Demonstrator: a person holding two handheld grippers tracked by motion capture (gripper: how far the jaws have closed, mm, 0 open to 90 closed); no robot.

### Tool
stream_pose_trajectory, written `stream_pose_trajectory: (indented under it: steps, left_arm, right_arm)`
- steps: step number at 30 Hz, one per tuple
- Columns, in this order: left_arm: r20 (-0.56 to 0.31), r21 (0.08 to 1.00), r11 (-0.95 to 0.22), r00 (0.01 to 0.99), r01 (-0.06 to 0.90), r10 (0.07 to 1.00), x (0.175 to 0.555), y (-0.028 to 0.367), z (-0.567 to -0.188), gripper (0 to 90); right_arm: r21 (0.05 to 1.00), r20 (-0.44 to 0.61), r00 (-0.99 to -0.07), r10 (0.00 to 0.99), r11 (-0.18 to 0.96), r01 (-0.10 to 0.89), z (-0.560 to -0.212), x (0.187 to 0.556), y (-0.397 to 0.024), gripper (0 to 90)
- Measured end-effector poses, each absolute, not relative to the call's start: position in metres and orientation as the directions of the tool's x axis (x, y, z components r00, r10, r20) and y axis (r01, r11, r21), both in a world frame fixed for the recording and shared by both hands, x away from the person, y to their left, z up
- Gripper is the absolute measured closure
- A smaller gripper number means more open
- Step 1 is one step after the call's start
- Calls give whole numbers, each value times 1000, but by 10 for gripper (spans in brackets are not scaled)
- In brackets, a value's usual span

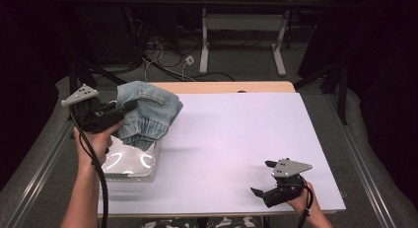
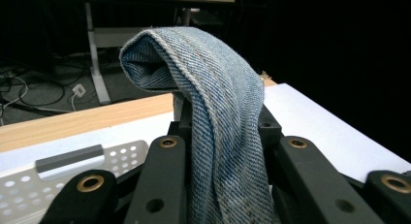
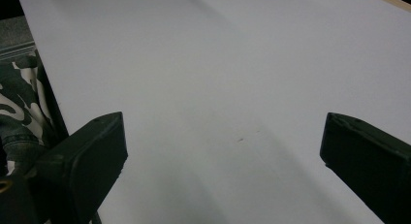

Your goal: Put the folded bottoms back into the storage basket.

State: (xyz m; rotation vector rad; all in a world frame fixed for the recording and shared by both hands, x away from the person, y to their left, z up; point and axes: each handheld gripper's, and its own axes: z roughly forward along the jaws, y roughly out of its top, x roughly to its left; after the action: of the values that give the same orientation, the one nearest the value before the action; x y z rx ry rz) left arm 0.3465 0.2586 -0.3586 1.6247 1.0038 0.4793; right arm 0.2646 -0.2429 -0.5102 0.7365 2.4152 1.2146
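Left tongs (image 1: pixel 129 105) clamp denim (image 1: pixel 148 112) above basket (image 1: pixel 148 170); right tongs (image 1: pixel 263 177) wide, empty (bare table (image 1: pixel 236 129)).

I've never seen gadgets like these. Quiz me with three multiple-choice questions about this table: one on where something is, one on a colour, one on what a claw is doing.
1. Where is the white perforated basket?
A. left near side of the table
B. far right corner
C. on the floor

2. What colour is the denim garment?
A. red
B. faded blue
C. black

3. How are the jaws of the right claw?
A. clamped on cloth
C. spread open with nothing between them
B. shut on a cup

Answers: 1 A, it sits under the left claw. 2 B, pale blue twill shows. 3 C, bare white table lies between the jaws.
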Motion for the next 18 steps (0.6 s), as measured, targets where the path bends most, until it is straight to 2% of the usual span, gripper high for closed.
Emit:
stream_pose_trajectory:
  steps: [18]
  left_arm:
    - [-181, 930, -19, 504, 367, 844, 344, 277, -355, 733]
  right_arm:
    - [812, -68, -804, 590, 501, 299, -510, 264, -243, 33]
